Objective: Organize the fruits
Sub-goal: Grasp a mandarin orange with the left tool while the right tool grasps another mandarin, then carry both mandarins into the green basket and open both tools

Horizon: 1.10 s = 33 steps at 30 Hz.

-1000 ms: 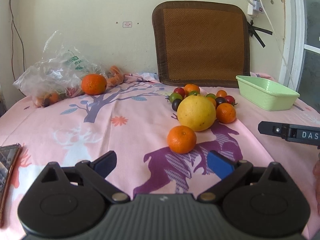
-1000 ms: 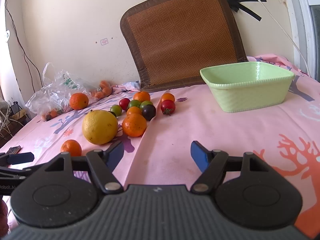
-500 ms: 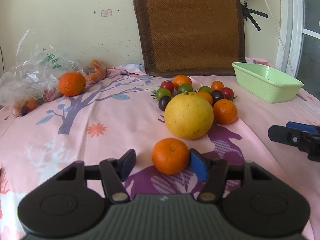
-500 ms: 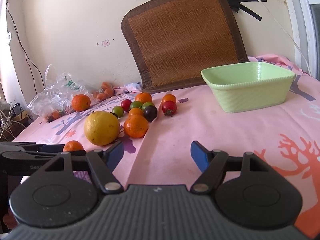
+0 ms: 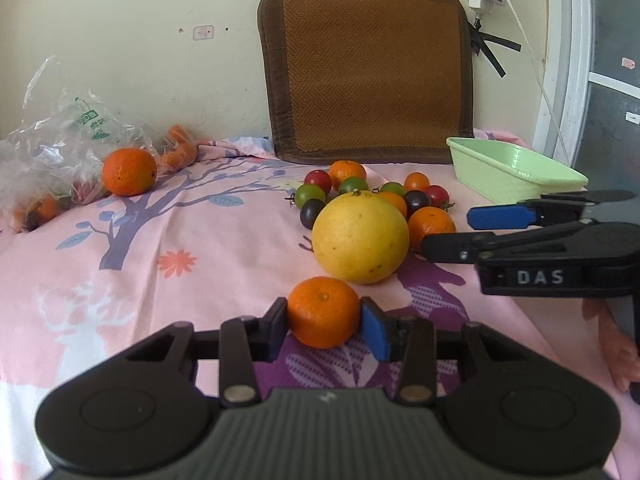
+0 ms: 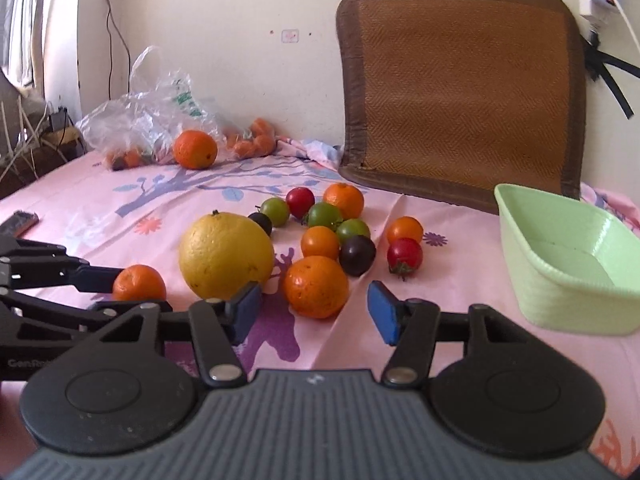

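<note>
Since a second ago, left gripper (image 5: pixel 324 328) has been closing and now grasps the mandarin (image 5: pixel 323 312) at 6 o'clock of the pomelo (image 5: pixel 360 237); right gripper (image 6: pixel 314 310), narrowing, hangs unclenched and empty. Lift gently, straight up.

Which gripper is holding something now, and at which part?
The left gripper holds the small orange by its two sides; the right gripper holds nothing.

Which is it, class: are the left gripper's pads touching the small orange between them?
Touching. The left wrist view shows both pads of the left gripper against the small orange, no gap.
</note>
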Available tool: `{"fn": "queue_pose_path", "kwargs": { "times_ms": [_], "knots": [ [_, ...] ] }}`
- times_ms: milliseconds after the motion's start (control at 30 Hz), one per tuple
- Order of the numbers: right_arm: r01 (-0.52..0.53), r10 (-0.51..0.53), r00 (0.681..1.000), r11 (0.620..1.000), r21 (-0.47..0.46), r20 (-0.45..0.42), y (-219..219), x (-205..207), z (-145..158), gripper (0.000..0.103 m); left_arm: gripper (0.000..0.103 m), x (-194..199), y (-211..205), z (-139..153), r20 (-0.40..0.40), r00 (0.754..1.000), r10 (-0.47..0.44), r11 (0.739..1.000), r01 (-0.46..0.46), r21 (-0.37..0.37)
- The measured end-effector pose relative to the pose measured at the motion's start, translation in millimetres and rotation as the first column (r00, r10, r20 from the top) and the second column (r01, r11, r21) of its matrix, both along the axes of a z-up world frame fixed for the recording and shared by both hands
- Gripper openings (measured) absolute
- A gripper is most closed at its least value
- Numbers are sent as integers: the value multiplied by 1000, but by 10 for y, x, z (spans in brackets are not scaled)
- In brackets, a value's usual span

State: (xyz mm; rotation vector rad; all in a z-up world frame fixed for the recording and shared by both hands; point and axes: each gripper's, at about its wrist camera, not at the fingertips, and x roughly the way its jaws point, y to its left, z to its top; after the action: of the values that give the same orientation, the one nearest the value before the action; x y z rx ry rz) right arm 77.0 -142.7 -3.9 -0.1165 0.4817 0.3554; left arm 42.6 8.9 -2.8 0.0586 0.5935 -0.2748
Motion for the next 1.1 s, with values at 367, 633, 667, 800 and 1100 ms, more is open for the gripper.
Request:
{"fn": "queue_pose_path", "kwargs": {
  "times_ms": [367, 633, 667, 800, 1100],
  "knots": [
    [3, -4, 1000, 1000, 29, 12, -290, -292, -8, 43, 38, -94, -105, 38, 7, 995, -95, 995, 95, -26],
    [229, -236, 957, 972, 59, 169, -1111, -618, 213, 43, 38, 153, -936, 336, 0, 941, -337, 932, 334, -138],
    [258, -265, 946, 964, 65, 186, -1214, -591, 259, 43, 38, 260, -1079, 409, 12, 936, -353, 925, 350, -148],
    [359, -373, 903, 928, 104, 215, -1619, -347, 301, 43, 38, 663, -1624, 576, 55, 930, -364, 922, 368, -123],
    [426, -447, 880, 893, 147, 163, -1965, -79, 97, 44, 38, 1168, -2315, 451, 22, 950, -312, 950, 313, -18]
  ]
}}
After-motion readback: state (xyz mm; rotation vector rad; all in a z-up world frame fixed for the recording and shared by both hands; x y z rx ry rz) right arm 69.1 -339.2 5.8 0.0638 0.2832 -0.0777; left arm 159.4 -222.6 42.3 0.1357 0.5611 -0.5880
